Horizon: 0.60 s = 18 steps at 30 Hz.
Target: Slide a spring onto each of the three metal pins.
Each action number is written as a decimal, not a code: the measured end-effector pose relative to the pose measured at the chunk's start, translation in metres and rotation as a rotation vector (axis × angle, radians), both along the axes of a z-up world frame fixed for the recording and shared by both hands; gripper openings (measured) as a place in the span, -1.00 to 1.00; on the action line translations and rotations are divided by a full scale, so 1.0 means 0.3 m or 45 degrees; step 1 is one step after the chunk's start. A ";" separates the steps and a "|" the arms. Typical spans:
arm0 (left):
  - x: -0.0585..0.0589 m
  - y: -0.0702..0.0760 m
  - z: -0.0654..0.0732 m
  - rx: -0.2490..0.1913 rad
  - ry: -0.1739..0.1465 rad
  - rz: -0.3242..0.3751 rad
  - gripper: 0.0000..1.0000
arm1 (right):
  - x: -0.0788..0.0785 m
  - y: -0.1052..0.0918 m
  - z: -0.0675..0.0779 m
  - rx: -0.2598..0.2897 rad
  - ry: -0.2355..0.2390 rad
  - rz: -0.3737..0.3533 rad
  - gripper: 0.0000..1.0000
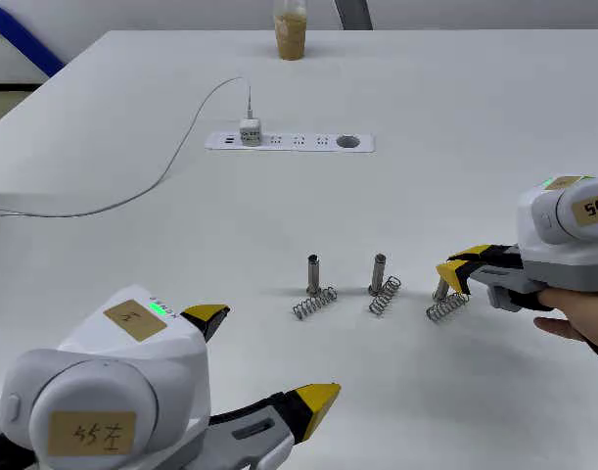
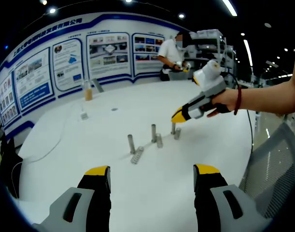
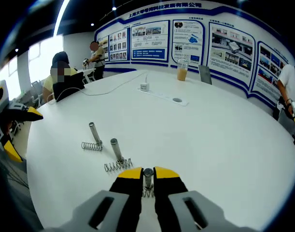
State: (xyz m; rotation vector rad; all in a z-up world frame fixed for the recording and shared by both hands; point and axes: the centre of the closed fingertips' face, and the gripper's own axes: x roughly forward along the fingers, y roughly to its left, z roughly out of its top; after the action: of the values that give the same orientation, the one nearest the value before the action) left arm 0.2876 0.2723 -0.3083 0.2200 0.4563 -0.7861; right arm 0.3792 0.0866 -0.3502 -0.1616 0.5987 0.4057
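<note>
Three short metal pins stand in a row on the white table: left pin [image 1: 313, 273], middle pin [image 1: 378, 271], right pin [image 1: 441, 288]. A spring lies at each one's foot: left spring [image 1: 314, 303], middle spring [image 1: 385, 296], right spring [image 1: 447, 307]. My right gripper [image 1: 453, 276] comes in from the right. In the right gripper view its jaws [image 3: 147, 176] are closed around the right pin [image 3: 147, 180], with its spring [image 3: 147, 192] just below. My left gripper [image 1: 261, 357] hangs open and empty at the near left, well short of the pins [image 2: 153, 133].
A white power strip [image 1: 289, 141] with a plugged charger and a cable trailing left lies farther back. A cup of brown drink [image 1: 291, 31] stands near the far edge. People stand beyond the table [image 3: 96, 58].
</note>
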 end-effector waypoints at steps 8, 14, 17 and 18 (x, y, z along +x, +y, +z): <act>0.005 0.000 0.000 0.014 -0.008 -0.014 0.42 | -0.005 0.001 0.017 -0.003 -0.017 -0.005 -0.70; 0.015 0.003 0.000 0.022 -0.013 -0.022 0.39 | -0.013 0.010 0.050 0.039 -0.041 -0.014 -0.52; 0.022 0.005 -0.004 0.033 -0.015 -0.032 0.38 | -0.021 0.017 0.059 0.056 -0.042 -0.005 -0.42; 0.025 0.006 -0.006 0.037 -0.015 -0.037 0.37 | -0.027 0.020 0.060 0.060 -0.038 0.003 -0.39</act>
State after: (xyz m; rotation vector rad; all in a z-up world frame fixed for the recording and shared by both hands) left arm 0.2952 0.2743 -0.3099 0.2590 0.4543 -0.8062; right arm 0.3709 0.0925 -0.3321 -0.1228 0.5589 0.4188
